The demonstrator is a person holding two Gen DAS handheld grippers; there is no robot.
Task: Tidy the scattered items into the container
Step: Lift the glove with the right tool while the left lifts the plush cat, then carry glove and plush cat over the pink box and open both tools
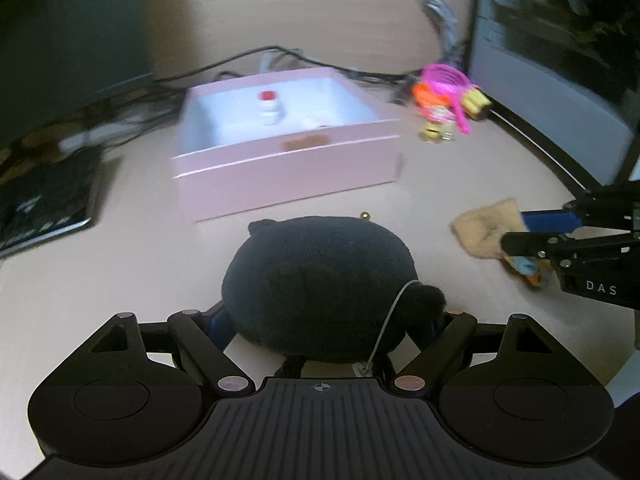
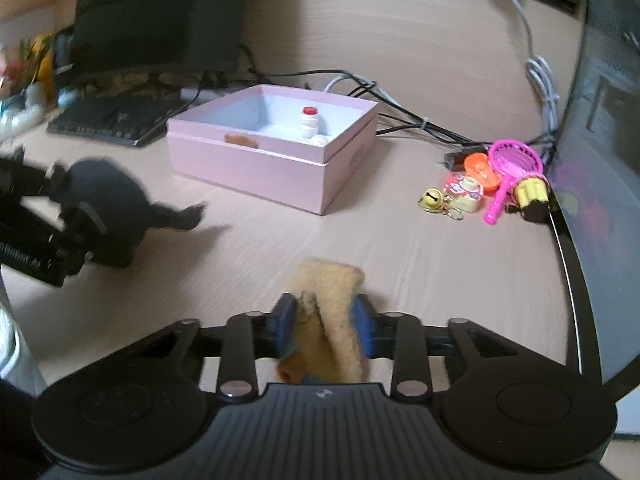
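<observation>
Pink box (image 2: 256, 164) sits open mid-desk, holding only a small white bottle (image 2: 310, 122) with a red cap and something pale beside it, so most of the tidying is left, by my judgement.

Two items are being taken. The right gripper (image 2: 323, 326) has its blue pads pressed on a tan plush (image 2: 332, 312), jaws partly closed around it, near the desk's front edge and well short of the box. The left gripper (image 1: 324, 320) straddles a black plush (image 1: 320, 276) just in front of the box; its jaws stand wide, and whether the pads press on the toy I cannot tell, as the plush hides them.

Off to the box's right, well apart from it, a cluster lies untouched: a pink net (image 2: 514, 160), an orange piece (image 2: 478, 166), a gold bell (image 2: 430, 200), a small yellow toy (image 2: 466, 194) and a yellow-and-brown item (image 2: 530, 194). Each needs its own trip.
</observation>
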